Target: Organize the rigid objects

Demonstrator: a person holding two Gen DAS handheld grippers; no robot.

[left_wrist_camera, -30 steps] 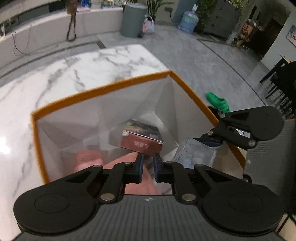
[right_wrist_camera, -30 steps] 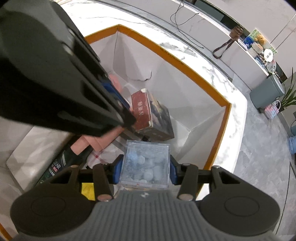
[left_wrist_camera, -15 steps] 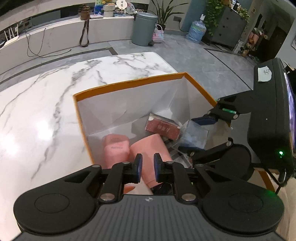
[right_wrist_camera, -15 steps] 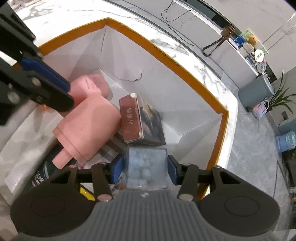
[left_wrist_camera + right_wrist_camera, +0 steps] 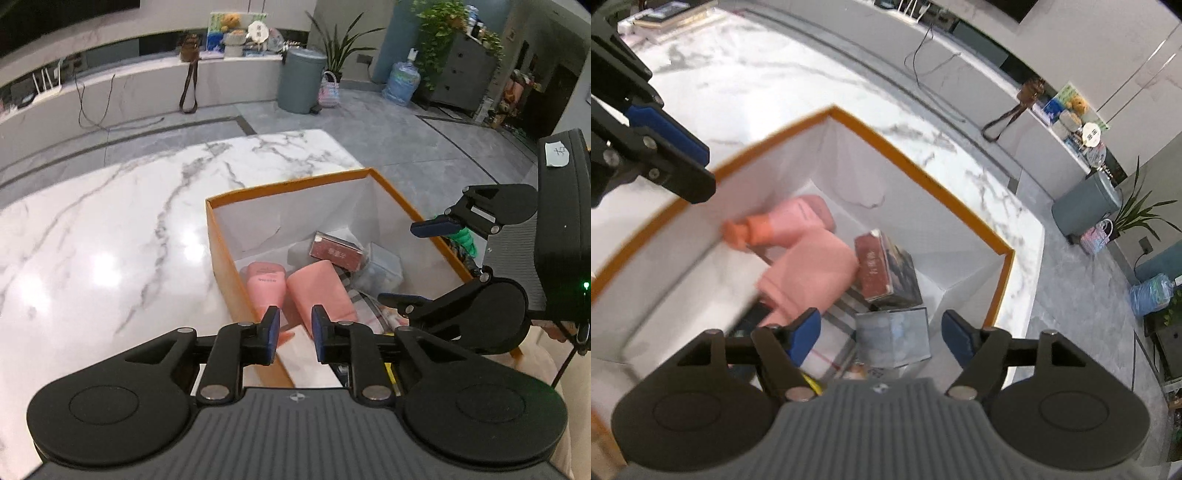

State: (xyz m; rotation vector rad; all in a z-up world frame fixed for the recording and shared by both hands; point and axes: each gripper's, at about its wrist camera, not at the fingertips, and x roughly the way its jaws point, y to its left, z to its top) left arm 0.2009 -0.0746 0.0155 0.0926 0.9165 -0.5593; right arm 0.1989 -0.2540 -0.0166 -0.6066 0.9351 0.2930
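The right gripper [image 5: 881,334] is standing with its jaws spread wide and holding nothing; the clear plastic box [image 5: 893,338] of pale round pieces is sitting between and just beyond its blue fingertips [image 5: 807,332], apart from both, resting on the striped paper at the near right of the orange-rimmed box [image 5: 919,173]. The release looks complete, so the step in hand is judged to be clearing out: lifting straight up, with the jaws kept wide, is likely the safest way to avoid clipping the clear box or the dark red box [image 5: 882,271] just beyond it.

The left gripper [image 5: 293,332] is hovering over the near left wall of the orange-rimmed box, its jaws parted narrowly and gripping nothing. Two pink bottles [image 5: 291,286] are lying side by side below it, inside the box, left of the dark red box. Whether something dark lies under them is hard to tell through the blur. The box is standing on the marble table [image 5: 110,251].
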